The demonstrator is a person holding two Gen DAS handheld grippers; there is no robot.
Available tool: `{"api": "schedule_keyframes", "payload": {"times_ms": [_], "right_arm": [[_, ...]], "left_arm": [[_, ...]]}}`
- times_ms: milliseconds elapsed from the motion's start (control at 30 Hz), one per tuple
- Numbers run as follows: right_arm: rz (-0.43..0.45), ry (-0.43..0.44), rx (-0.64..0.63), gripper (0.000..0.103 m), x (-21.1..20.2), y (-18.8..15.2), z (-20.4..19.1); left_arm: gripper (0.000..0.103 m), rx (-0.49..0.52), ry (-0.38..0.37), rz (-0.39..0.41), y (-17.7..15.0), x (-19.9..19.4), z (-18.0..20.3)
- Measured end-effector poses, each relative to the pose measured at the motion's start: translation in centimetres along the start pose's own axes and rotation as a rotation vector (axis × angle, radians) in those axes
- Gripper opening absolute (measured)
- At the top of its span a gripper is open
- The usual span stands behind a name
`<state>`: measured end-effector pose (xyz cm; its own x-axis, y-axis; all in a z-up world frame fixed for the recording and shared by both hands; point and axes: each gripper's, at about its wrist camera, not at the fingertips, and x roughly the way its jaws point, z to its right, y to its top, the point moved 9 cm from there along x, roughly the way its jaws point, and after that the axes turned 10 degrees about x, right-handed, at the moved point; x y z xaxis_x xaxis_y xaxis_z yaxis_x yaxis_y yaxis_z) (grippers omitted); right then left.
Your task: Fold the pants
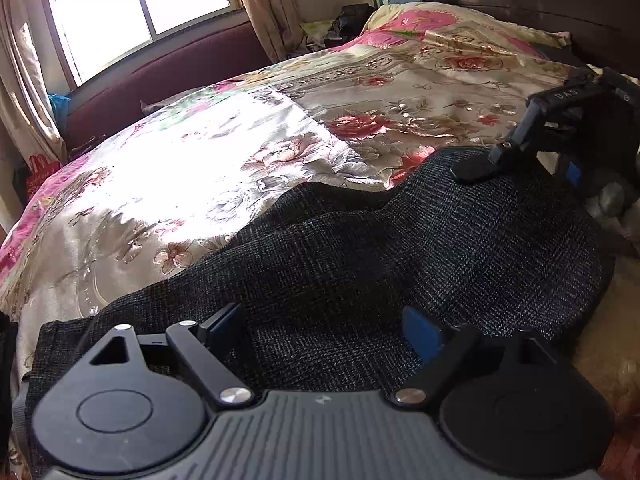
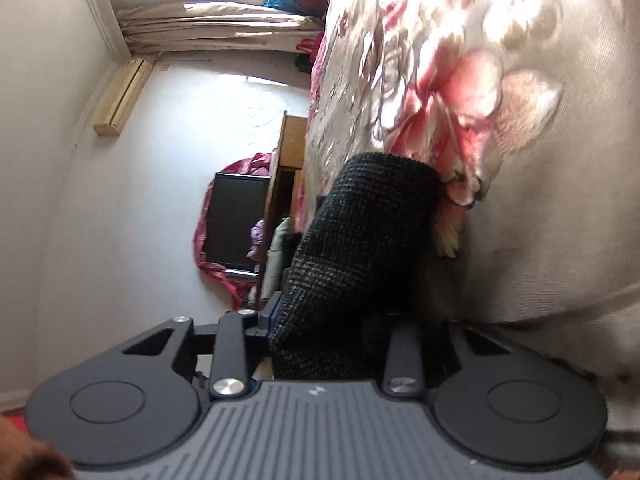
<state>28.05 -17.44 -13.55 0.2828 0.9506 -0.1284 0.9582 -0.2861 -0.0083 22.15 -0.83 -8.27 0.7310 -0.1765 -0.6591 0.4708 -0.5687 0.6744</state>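
Right under my left gripper point(image 1: 324, 328) the jaws stand wide, blue pads point(image 1: 422, 330) either side of the dark checked pants point(image 1: 360, 248), nothing pinched. From there the pants run toward 2 o'clock across the floral bedspread point(image 1: 200, 168), where my right gripper point(image 1: 476, 170) touches down on the cloth. On the right wrist view, my right gripper point(image 2: 320, 320) is clamped on a bunched fold of pants point(image 2: 360, 232). Window point(image 1: 136, 4) at 11 o'clock.

Left gripper point(image 1: 324, 330): black linkages, silver screws, blue finger pads point(image 1: 422, 330), ribbed grey housing at lower frame.
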Motion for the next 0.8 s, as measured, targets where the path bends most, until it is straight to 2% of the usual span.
{"api": "schedule_keyframes", "payload": {"times_ms": [33,100,200,233,300,367,433,500,600,667,800], "right_arm": [[0.02,-0.012,0.012,0.017,-1.0,-0.1,0.0],[0.082,-0.023,0.065,0.011,-3.4,-0.3,0.2],[0.187,-0.074,0.022,0.008,-7.7,-0.5,-1.1],[0.211,-0.096,0.005,0.003,-8.8,-0.5,-1.4],[0.266,-0.085,0.007,0.002,-10.8,-0.5,-1.7],[0.3,-0.067,0.0,0.003,-11.9,-0.2,-2.0],[0.314,-0.143,-0.047,0.007,-12.4,-0.2,-1.8],[0.284,-0.202,-0.045,0.01,-12.0,-0.5,-0.9],[0.196,-0.236,-0.014,0.034,-11.3,-2.8,0.4],[0.17,-0.281,-0.043,0.037,-11.3,-4.7,0.2],[0.166,-0.463,-0.281,0.04,-11.0,-9.3,-2.7]], "left_arm": [[0.099,-0.012,-0.013,-0.004,0.1,0.0,0.0],[0.099,-0.033,-0.048,-0.018,0.3,0.2,0.5],[0.096,-0.033,-0.085,-0.01,0.9,0.6,2.6],[0.095,-0.03,-0.101,-0.001,1.3,0.7,3.4],[0.095,0.002,-0.126,0.018,2.3,1.2,5.7],[0.095,0.048,-0.113,0.037,3.1,1.7,7.2],[0.095,0.076,-0.102,0.046,3.9,1.6,7.6],[0.095,0.086,-0.102,0.045,4.0,1.0,6.9],[0.096,0.134,-0.053,0.029,3.3,0.2,5.7],[0.096,0.144,-0.031,0.022,2.7,-0.4,4.9],[0.096,0.134,-0.022,0.019,2.0,-1.1,4.1]]}}
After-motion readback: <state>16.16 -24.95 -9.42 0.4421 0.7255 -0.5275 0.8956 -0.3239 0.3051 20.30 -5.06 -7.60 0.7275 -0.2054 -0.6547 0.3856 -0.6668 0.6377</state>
